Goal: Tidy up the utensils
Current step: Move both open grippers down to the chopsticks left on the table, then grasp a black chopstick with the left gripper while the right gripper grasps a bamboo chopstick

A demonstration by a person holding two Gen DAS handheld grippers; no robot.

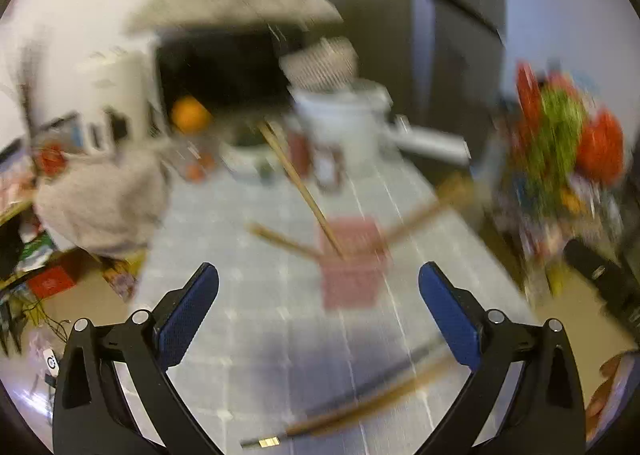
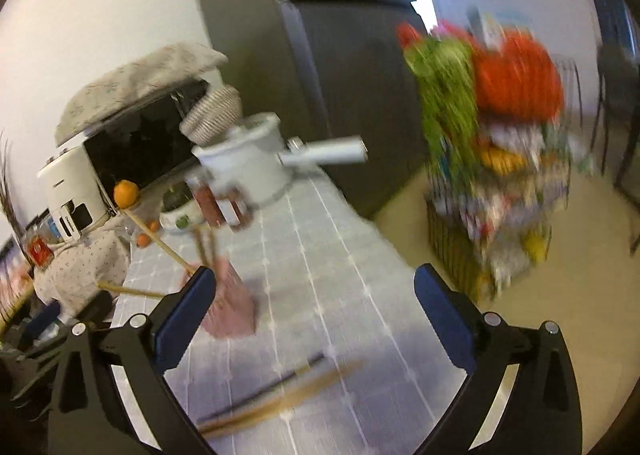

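Observation:
A pink square holder (image 1: 352,279) stands on the grey checked tablecloth (image 1: 248,311) with wooden utensils (image 1: 304,191) sticking out of it. It also shows in the right wrist view (image 2: 234,303), partly behind the left finger. Loose wooden and dark utensils (image 1: 360,403) lie on the cloth close in front; they also show in the right wrist view (image 2: 280,395). My left gripper (image 1: 319,279) is open and empty, above the cloth just short of the holder. My right gripper (image 2: 315,283) is open and empty, above the cloth right of the holder. Both views are blurred.
At the table's far end stand a white pot with a long handle (image 2: 256,163), spice jars (image 2: 222,203), a microwave (image 2: 136,147), an orange (image 2: 126,193) and a cloth-covered lump (image 1: 104,203). A loaded wire rack (image 2: 504,175) stands on the floor right of the table.

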